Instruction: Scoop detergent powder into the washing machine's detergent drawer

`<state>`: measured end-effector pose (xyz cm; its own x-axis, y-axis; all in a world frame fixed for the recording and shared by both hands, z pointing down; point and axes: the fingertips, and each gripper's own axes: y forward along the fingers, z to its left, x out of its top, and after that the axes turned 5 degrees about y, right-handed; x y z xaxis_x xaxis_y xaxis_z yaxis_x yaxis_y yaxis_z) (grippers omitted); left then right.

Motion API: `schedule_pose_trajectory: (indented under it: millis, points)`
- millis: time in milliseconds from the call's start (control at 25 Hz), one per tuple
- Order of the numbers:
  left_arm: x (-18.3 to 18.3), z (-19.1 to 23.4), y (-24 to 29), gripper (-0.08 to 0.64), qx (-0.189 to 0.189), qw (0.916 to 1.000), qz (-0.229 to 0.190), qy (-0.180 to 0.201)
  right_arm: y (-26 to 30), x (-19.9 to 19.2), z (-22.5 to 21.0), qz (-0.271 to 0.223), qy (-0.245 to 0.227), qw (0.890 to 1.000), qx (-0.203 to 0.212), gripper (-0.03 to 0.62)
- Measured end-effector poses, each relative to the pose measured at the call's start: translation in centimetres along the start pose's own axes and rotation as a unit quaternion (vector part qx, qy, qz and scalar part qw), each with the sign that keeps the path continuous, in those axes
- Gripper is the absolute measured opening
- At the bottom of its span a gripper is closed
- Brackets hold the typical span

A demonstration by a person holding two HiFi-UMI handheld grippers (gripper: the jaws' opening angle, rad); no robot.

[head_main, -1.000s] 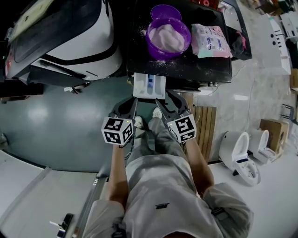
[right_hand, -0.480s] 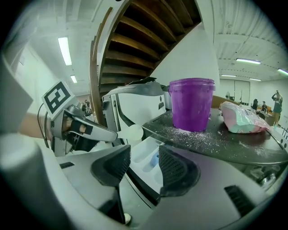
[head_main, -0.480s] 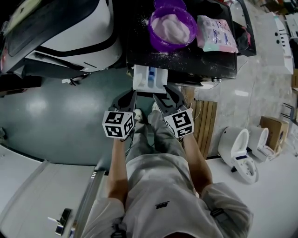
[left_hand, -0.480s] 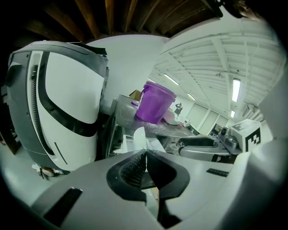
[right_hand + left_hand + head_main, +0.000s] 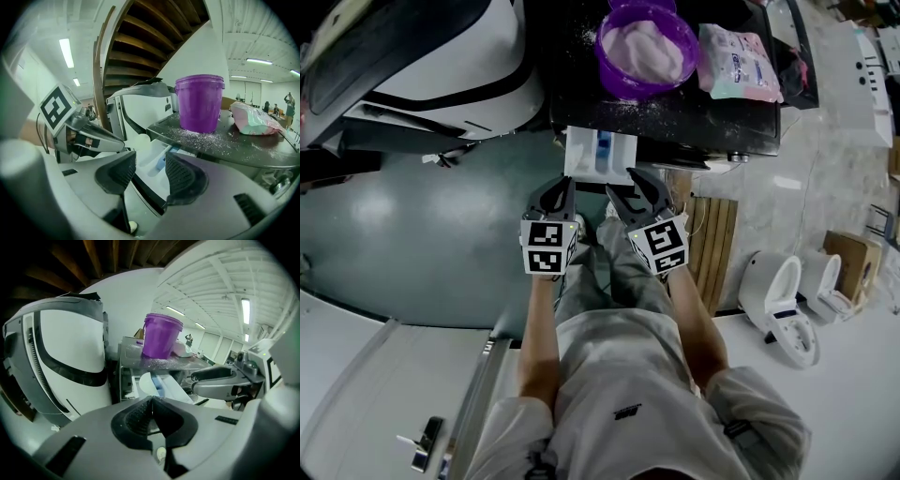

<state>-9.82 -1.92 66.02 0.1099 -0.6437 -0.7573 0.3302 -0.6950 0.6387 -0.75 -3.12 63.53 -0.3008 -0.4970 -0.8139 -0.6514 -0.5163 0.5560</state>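
A purple bucket of white detergent powder stands on the washing machine's dark, powder-strewn top. The bucket also shows in both gripper views. Below the top's front edge the white detergent drawer is pulled out, with a blue insert. My left gripper hangs just short of the drawer, shut with nothing in it. My right gripper hovers beside it, open and empty, pointing at the drawer. No scoop is visible.
A pink-and-white pouch lies on the top, right of the bucket. A large white machine stands to the left. A wooden pallet and white toilets sit on the floor at the right.
Both grippers have moved a little forward towards the drawer, and the left gripper's marker cube has turned. The view has shifted nearer the machine.
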Motion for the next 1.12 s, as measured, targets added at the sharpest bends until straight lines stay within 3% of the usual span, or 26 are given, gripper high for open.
schedule_pose_trajectory:
  millis: [400, 680, 1120]
  points:
    - [-0.8, -0.1, 0.8, 0.016, 0.041, 0.9954, 0.03, 0.081, 0.6, -0.1, 0.1, 0.005, 0.005, 1.0, 0.005, 0.195]
    - [-0.6, -0.4, 1.2, 0.015, 0.064, 0.9813, 0.055, 0.173, 0.8, -0.3, -0.1, 0.005, 0.006, 1.0, 0.004, 0.195]
    - [-0.1, -0.6, 0.9, 0.015, 0.083, 0.9695, 0.065, 0.221, 0.8, -0.1, -0.1, 0.001, 0.017, 1.0, 0.0, 0.195]
